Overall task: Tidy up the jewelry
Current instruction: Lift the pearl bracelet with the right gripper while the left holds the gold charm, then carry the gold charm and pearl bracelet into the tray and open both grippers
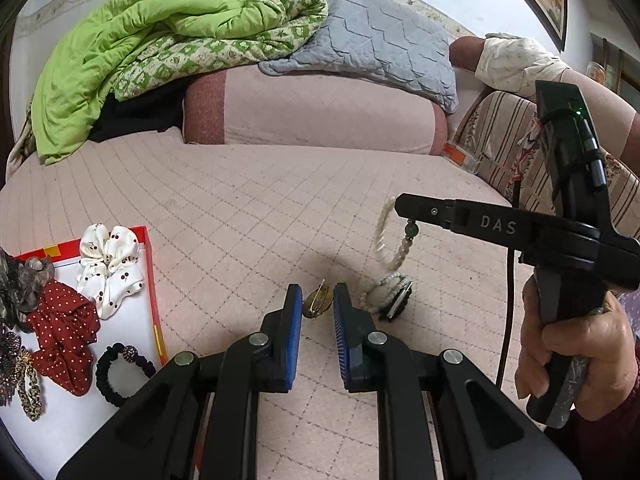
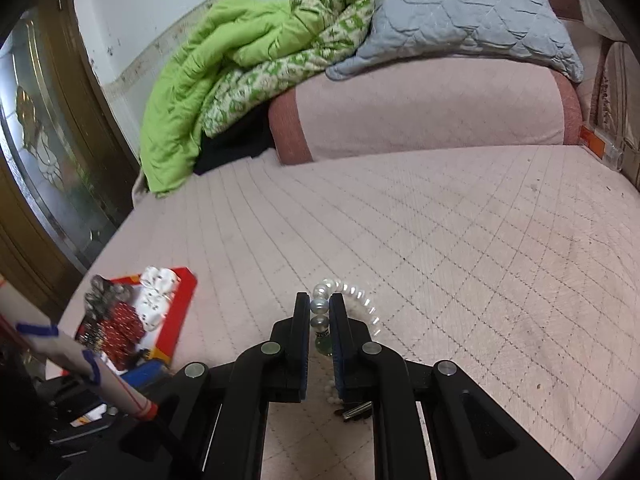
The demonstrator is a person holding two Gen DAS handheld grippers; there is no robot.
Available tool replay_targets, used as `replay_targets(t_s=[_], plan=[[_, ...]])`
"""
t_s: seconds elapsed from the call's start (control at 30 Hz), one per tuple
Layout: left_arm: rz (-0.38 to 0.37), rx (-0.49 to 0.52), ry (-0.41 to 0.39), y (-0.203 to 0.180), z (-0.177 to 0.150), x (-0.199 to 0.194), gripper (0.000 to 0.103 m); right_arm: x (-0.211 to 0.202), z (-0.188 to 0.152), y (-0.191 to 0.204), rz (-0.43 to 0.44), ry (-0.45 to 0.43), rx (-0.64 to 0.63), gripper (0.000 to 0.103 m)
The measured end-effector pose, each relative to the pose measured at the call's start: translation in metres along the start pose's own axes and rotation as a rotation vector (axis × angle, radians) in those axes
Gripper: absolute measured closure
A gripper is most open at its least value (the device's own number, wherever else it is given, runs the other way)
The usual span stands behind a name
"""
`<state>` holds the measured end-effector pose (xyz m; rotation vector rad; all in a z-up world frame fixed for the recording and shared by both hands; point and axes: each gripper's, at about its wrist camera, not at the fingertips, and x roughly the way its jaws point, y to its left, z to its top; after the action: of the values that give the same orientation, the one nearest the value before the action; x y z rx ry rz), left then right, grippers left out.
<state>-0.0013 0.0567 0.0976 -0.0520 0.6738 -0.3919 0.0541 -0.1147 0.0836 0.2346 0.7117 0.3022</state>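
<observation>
Two grippers work over the pink quilted bed (image 1: 240,200). Right gripper (image 2: 319,312) is clenched on a pearl strand (image 2: 362,300), which hangs from its tips over the remaining pearl heap (image 1: 390,292) – the strand's long axis runs roughly vertical. Left gripper (image 1: 317,304) straddles a gold brooch (image 1: 318,300), seemingly pinched between the pads, though contact is hard to confirm. Far to the left lies the red-rimmed tray (image 1: 146,248) – the strand must travel leftward, past the left gripper
</observation>
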Motion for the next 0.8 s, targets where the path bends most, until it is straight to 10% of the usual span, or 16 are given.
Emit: replay_targets(t_s=[0.8], plan=[[0.206, -0.230, -0.079, 0.127, -0.042, -0.112, 0.088, -0.025, -0.052, 0.157, 0.293, 0.015, -0.166, 0.093]])
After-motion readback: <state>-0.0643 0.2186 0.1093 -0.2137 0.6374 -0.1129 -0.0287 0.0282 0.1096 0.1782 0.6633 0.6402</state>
